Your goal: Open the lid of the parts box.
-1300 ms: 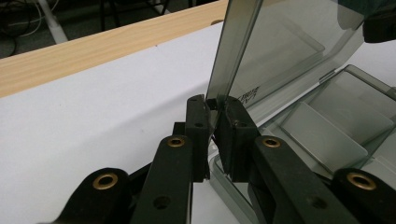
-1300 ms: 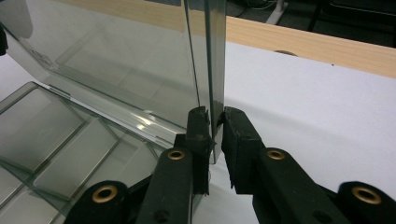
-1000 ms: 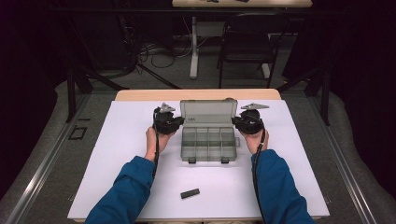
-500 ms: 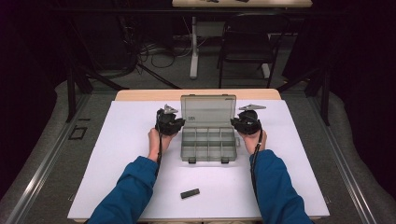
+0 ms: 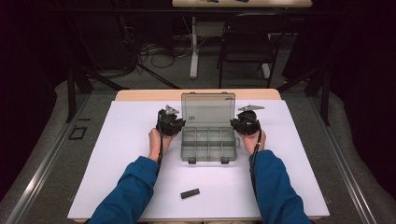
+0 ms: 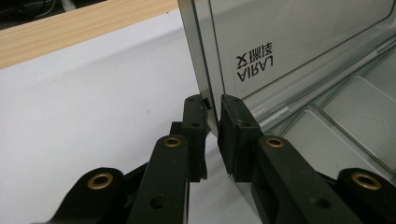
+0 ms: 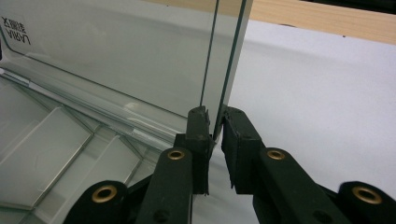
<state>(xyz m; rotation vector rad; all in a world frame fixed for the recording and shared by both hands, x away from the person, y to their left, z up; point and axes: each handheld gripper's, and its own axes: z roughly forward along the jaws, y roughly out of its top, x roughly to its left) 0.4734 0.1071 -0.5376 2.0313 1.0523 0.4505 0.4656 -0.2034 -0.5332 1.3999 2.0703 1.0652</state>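
A white label (image 6: 254,63) stands on the clear lid (image 6: 299,42) of the compartment box. In the left gripper view it reads upside down as "AIRAL" in Latin capitals, with a row of Chinese-looking characters beside it that are too small to make out. In the right gripper view the same label (image 7: 16,31) shows at the lid's far corner, cut off and unclear.

We're looking at a clear, glossy plastic organizer box (image 5: 208,135), its smooth lid (image 6: 299,42) catching reflections. Our left claw (image 6: 212,135) and right claw (image 7: 215,140) look like matt black plastic with brass-coloured rivets. The desk (image 5: 126,154) has a smooth white matt top, edged at the back by pale wood grain (image 5: 149,94). Our sleeves (image 5: 135,186) are blue cloth.
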